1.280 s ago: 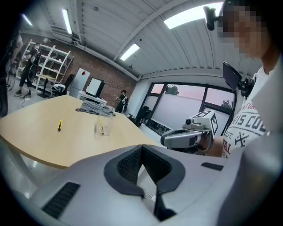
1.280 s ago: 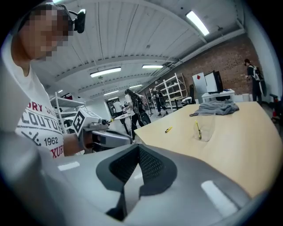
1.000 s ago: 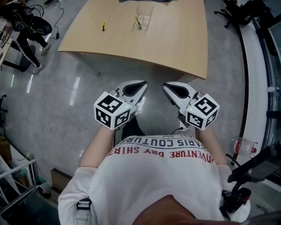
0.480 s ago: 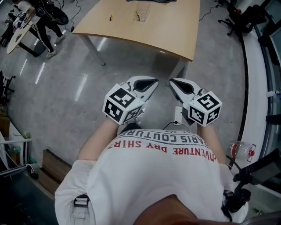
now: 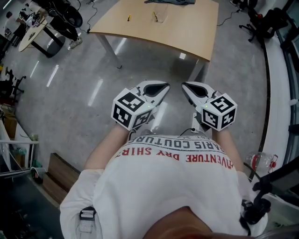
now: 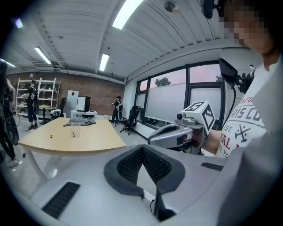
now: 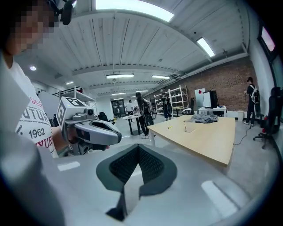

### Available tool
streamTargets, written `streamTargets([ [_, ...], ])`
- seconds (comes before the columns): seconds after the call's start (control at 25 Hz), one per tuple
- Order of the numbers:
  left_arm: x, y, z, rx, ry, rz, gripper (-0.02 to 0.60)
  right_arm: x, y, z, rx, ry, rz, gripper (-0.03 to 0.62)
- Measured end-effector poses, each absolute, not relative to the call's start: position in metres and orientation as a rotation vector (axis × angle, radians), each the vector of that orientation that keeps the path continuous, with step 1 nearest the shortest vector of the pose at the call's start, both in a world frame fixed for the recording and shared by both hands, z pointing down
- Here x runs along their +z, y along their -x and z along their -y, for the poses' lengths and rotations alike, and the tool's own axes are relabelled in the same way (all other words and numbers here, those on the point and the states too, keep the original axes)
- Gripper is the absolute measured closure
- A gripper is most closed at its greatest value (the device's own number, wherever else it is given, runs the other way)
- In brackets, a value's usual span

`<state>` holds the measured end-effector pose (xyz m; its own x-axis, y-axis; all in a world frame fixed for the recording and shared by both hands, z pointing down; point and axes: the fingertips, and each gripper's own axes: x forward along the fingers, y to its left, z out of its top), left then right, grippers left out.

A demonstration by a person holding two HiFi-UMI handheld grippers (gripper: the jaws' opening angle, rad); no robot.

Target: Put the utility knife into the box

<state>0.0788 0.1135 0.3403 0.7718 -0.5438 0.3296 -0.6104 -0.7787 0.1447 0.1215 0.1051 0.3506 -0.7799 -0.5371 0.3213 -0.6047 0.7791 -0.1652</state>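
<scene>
Since a second ago the table [image 5: 182,28] has slid up toward the far edge of the head view, and more grey floor [image 5: 84,93] now shows between us and it; the two hand-held grippers are still held close in front of our white printed shirt [image 5: 173,186], side by side and well apart from the table. The left hand-held gripper [image 5: 161,87] is clenched; in its own view the ribbed pads meet at the tips with nothing between them. The right hand-held gripper [image 5: 189,87] is clenched and empty in the same way; its tips lie just beside those of the left one, the two angled slightly toward each other. The yellow utility knife [image 5: 129,18] lies on the far part of the table, left of the clear box [image 5: 160,17]; the two are near each other but not touching. We see a thin yellow thing inside the box, too small to name. A grey cloth [image 5: 169,2] lies beyond the box at the far edge of the table; the marker cubes of both grippers sit nearest our body.
</scene>
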Motion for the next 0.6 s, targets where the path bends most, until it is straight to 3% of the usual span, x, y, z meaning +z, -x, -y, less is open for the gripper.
streamTargets([
  [0.6, 0.329, -0.087, -0.134, 0.413, -2.76, 0.903, 0.58, 0.34, -0.124, -0.128, 0.383, -0.875, 2.736, 0.592],
])
